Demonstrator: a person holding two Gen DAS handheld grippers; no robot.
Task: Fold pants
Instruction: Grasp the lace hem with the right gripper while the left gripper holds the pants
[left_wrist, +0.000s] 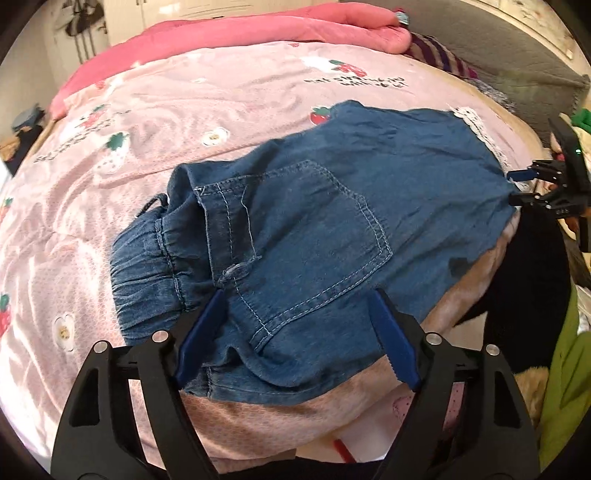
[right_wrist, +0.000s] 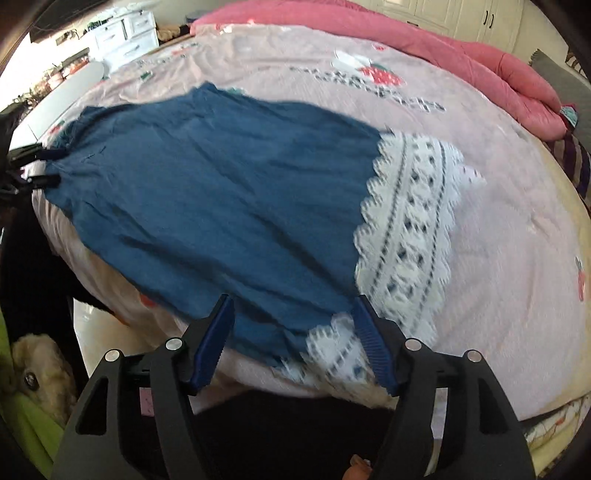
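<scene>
Covering the whole scene, a pink strawberry-print bedspread (left_wrist: 229, 96) carries a rolled pink quilt (left_wrist: 258, 29) along its far edge. Blue denim pants (left_wrist: 314, 206) lie flat across the near side of the bed, elastic waistband (left_wrist: 144, 258) at the left, white lace-trimmed hem (right_wrist: 410, 229) at the right, one patch pocket (left_wrist: 314, 240) facing up. Left gripper (left_wrist: 295, 302), fingers spread wide, sits over the waist end without pinching cloth. Right gripper (right_wrist: 291, 310), likewise spread, straddles the near edge by the lace
</scene>
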